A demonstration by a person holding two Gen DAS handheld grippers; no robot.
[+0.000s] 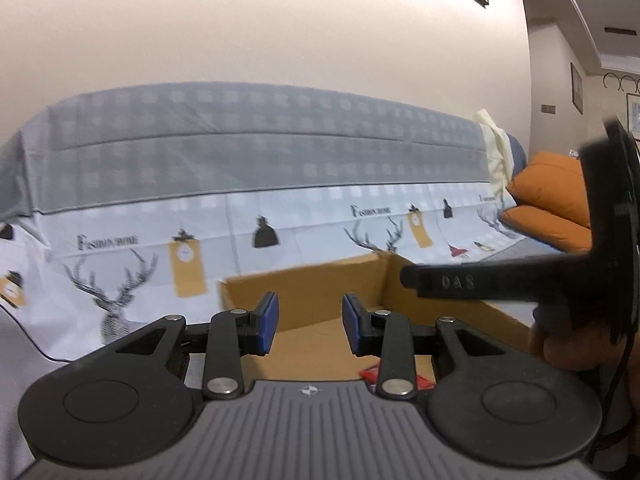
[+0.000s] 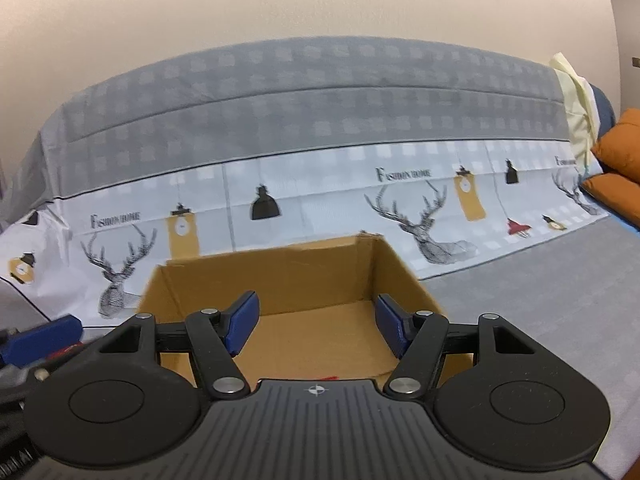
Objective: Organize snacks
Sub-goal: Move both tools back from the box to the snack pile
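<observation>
An open brown cardboard box (image 2: 280, 280) sits on the cloth-covered sofa seat; it also shows in the left wrist view (image 1: 320, 300). My right gripper (image 2: 316, 328) is open and empty, held over the box's near side. My left gripper (image 1: 308, 326) is open and empty, also over the box. A red snack packet (image 1: 374, 374) lies in the box's bottom, mostly hidden behind the left gripper; a red sliver (image 2: 330, 377) shows in the right wrist view. The right gripper's body (image 1: 560, 272) crosses the right of the left wrist view.
A grey and white deer-print cloth (image 2: 280, 160) covers the sofa back. Orange cushions (image 1: 548, 200) lie at the right end. A grey seat surface (image 2: 540, 300) spreads right of the box. The left gripper's blue finger (image 2: 40, 336) shows at the left edge.
</observation>
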